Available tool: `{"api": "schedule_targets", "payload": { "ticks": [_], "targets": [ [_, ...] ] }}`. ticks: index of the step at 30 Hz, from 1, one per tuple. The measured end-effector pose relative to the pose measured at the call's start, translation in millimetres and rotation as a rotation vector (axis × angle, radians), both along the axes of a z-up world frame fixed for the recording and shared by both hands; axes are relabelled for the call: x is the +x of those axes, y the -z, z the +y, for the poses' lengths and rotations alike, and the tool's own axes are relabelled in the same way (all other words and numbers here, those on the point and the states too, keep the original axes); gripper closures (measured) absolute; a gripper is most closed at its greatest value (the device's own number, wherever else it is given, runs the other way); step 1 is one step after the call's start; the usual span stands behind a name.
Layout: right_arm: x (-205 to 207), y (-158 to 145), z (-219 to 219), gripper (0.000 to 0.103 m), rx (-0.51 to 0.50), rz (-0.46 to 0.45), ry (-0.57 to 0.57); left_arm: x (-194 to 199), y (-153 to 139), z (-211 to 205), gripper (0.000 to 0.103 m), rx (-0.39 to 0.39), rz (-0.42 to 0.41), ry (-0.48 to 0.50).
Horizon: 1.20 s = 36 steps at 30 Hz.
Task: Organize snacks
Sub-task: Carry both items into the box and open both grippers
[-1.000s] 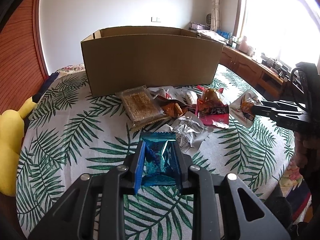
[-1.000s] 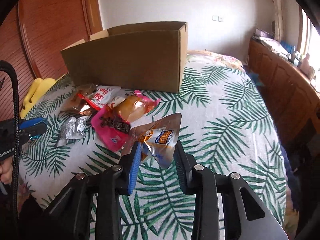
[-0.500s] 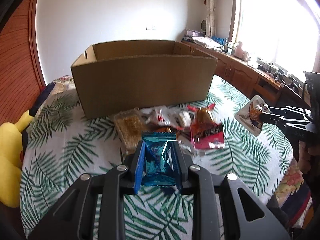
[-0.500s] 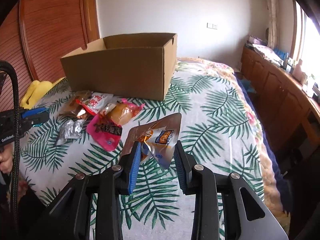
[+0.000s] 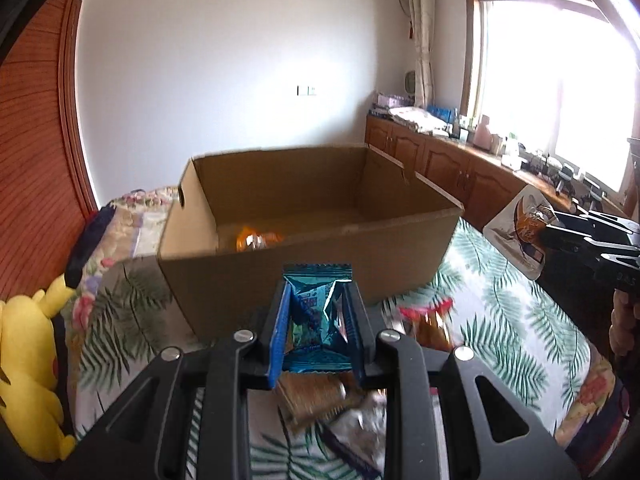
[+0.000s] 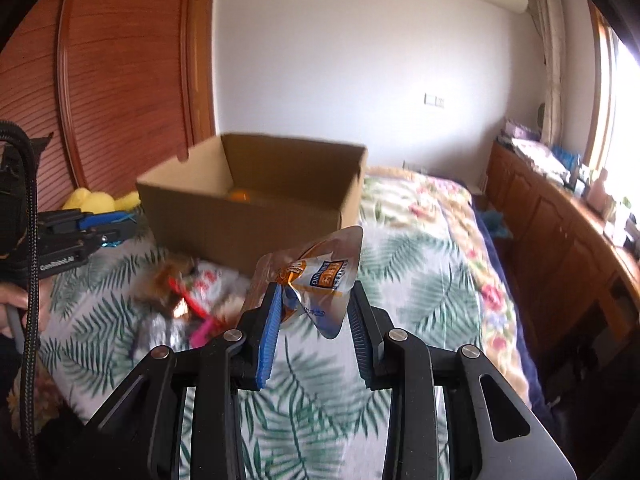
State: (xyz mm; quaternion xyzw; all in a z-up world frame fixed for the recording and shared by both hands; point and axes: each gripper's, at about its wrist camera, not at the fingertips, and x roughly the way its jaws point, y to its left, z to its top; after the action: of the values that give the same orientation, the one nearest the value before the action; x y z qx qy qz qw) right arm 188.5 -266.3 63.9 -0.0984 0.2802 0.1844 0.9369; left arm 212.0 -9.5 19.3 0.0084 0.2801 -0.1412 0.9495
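Left hand-held gripper [image 5: 318, 320] clenched on a blue foil packet [image 5: 318, 312]; right hand-held gripper [image 6: 314, 318] pinching a silver pouch [image 6: 316, 276].

Both wrappers look light, crinkly and slippery, so a hold on the flat sealed edge probably serves best. Each sits low centre of its frame, between the fingers, raised off the bed. The cardboard box [image 5: 304, 256] lies just beyond, mid-frame, an orange snack [image 5: 256, 239] inside; loose snacks [image 6: 180, 300] lie blurred at its near side.

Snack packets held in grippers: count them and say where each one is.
2. A blue packet is clamped in the left gripper; a silver-and-orange pouch is in the right gripper. Both hang short of the cardboard box.
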Motion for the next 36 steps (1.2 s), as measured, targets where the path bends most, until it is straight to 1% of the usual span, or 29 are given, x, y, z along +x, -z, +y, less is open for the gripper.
{"api": "schedule_targets", "payload": {
  "ticks": [3,6,11,17,24,33,34,36],
  "targets": [
    [12.2,-14.5,7.9,0.071,0.005,-0.035,-0.017,12.4,-12.1,2.4,0.079,0.005,-0.033,-0.004],
    [26.1,-25.0,18.1,0.071,0.010,-0.061,-0.036,28.3,-19.7,6.1,0.079,0.004,-0.047,-0.008],
    [49.7,-28.6,39.4,0.071,0.014,-0.079,-0.072,56.3,-22.5,13.2,0.079,-0.003,-0.044,-0.016],
    [76.1,-18.9,58.9,0.071,0.023,-0.072,-0.096,86.1,-14.7,16.3,0.078,0.025,-0.040,-0.028],
    [105.2,-3.6,72.1,0.071,0.020,-0.046,-0.108,116.3,-2.2,17.9,0.078,0.028,-0.030,-0.033],
    [127.4,20.0,80.5,0.071,0.015,0.005,-0.112,134.1,16.2,15.2,0.078,0.024,-0.005,-0.027],
    [128.8,22.2,81.1,0.071,0.013,0.010,-0.112,135.1,17.1,14.9,0.075,0.023,-0.003,-0.025],
    [131.8,25.9,82.5,0.070,0.007,0.021,-0.109,136.3,18.9,15.3,0.074,0.011,0.001,-0.017]
  ]
}}
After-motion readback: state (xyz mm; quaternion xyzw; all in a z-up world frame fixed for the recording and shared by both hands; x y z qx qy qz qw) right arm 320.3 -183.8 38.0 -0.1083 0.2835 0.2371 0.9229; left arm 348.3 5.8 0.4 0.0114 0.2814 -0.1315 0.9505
